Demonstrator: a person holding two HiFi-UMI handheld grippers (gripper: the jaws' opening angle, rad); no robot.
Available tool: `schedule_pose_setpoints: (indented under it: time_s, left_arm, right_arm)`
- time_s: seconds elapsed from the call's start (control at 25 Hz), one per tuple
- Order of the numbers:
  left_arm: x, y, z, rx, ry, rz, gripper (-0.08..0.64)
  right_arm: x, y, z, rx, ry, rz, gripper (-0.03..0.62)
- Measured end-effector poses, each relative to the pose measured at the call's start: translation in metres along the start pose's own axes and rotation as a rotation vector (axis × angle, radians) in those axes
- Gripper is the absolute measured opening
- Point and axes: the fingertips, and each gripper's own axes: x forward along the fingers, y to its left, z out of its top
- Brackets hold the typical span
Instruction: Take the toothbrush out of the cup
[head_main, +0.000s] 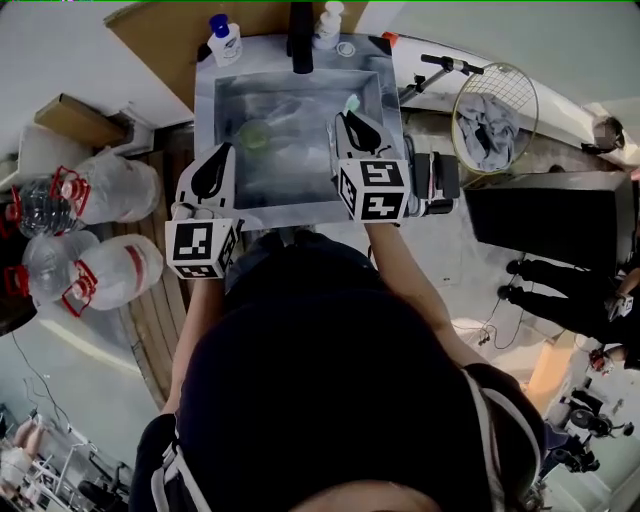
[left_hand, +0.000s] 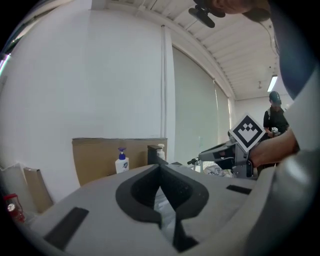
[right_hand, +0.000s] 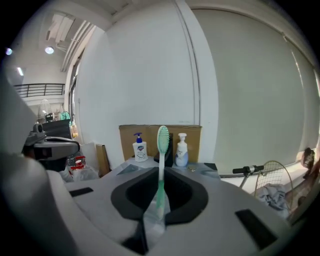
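Clamping the toothbrush low on its handle, our right claw holds it upright. We judge it light, stiff, slippery; our left claw is closed, empty.

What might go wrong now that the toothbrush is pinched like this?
The right hand-held gripper pinches the slim green plastic toothbrush upright, low on its handle; it might tilt or slip into the steel sink. A careless forward swing might knock the white pump bottle at the sink's back edge.
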Motion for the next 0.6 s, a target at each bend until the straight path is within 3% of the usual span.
schedule_pose_setpoints:
  time_s: [0.36,0.6]
  left_arm:
    - [0.013,-0.027,0.031,0.030,-0.066,-0.049,0.021]
    - [0.014,-0.034,0.076,0.082,-0.140,-0.038,0.021]
  right_arm:
    - [-0.042,-0.038,0.010,0.035,-0.060,-0.091,0.052]
    - [-0.059,-0.049,0.049,0.014,-0.165,-0.120,0.052]
